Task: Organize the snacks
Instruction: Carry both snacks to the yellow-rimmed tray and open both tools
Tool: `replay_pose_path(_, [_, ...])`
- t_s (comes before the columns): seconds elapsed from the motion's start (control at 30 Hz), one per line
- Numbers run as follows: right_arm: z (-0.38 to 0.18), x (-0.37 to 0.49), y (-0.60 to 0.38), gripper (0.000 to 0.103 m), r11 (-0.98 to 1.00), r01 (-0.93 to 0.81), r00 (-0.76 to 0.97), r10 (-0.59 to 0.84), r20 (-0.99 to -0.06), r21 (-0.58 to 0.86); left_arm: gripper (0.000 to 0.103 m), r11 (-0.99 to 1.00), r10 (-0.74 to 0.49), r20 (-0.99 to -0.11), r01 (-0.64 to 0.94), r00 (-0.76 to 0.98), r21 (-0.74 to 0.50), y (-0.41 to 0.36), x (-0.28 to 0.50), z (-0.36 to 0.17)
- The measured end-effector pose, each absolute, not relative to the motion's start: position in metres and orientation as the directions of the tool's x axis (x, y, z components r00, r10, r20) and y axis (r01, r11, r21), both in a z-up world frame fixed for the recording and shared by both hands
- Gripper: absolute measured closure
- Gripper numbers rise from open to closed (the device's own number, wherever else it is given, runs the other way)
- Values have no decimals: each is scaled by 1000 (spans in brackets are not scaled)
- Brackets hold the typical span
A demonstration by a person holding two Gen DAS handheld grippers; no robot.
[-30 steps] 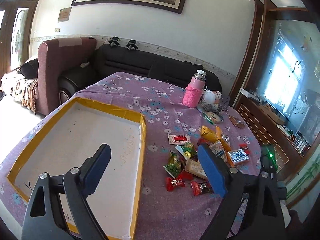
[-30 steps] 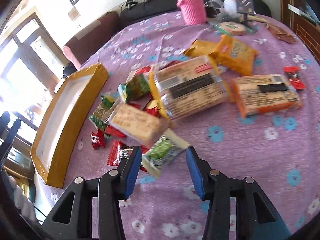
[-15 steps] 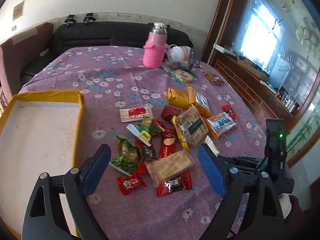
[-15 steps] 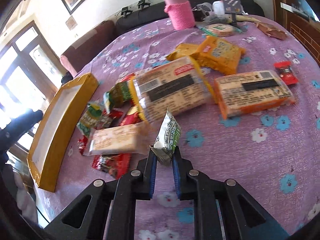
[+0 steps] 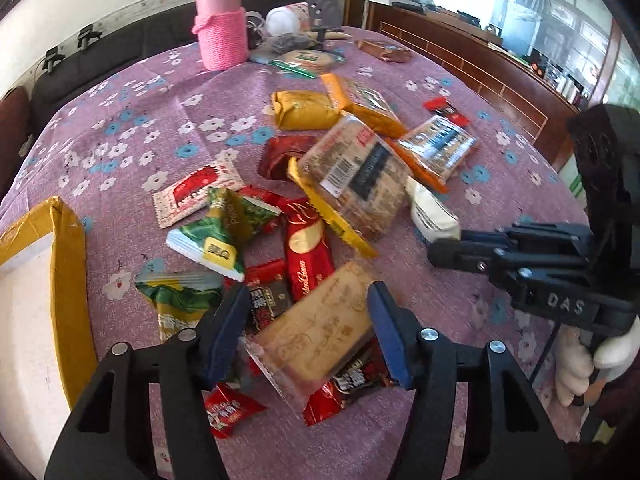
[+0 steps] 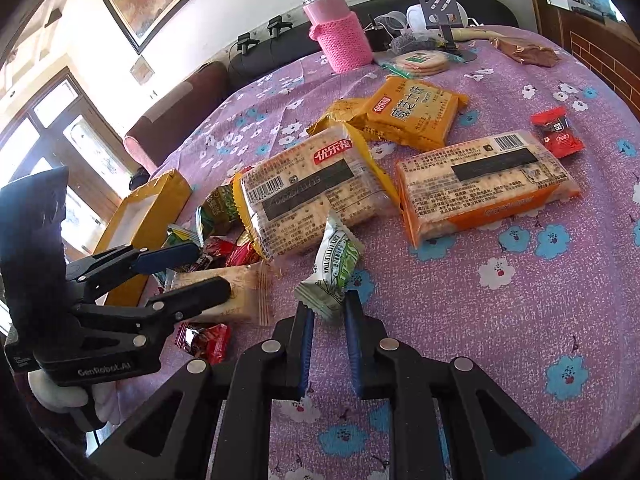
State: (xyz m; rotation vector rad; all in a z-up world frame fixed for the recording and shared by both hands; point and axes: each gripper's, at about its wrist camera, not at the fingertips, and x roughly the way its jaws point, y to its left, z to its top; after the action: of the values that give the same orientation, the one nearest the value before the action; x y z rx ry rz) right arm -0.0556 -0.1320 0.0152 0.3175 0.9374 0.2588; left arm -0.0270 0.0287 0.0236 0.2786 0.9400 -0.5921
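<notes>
A pile of snack packets lies on the purple flowered tablecloth (image 5: 132,136). My left gripper (image 5: 306,300) points down over the near side of the pile. A beige biscuit packet (image 5: 320,328) in clear wrap lies between its blue pads, and the jaws are closing around it with a little gap still showing. From the right wrist view the left gripper (image 6: 180,272) straddles the same beige packet (image 6: 236,296). My right gripper (image 6: 328,308) is shut on the lower end of a small green-and-white packet (image 6: 336,260), which stands tilted up. In the left wrist view that packet (image 5: 432,216) sits at the right gripper's (image 5: 440,246) tips.
A yellow-rimmed white tray (image 5: 68,248) lies at the left. Large cracker packs (image 6: 304,184) (image 6: 484,184), orange packs (image 6: 412,112) and small red candies (image 6: 556,132) surround the grippers. A pink bottle (image 5: 220,36) stands at the far side among clutter. White-gloved hands (image 5: 580,368) hold both grippers.
My left gripper swung from over the tray to the snack pile, came down and narrowed around the beige packet. My right gripper shut on the green-and-white packet and tipped it up.
</notes>
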Motion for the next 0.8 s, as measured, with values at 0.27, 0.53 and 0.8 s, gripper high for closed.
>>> replay_pose_path(0.27, [15, -54, -133, 86, 918, -79, 564, 363, -742, 389, 43, 782, -328, -834, 623, 443, 24, 17, -40, 23])
replay_pose_path(0.53, [13, -52, -139, 85, 901, -73, 563, 392, -727, 429, 74, 802, -312, -794, 592, 521, 73, 14, -55, 35])
replay_pose_path(0.8, [17, -55, -140, 59, 894, -67, 582, 395, -711, 443, 73, 862, -395, -705, 504, 589, -62, 65, -86, 68])
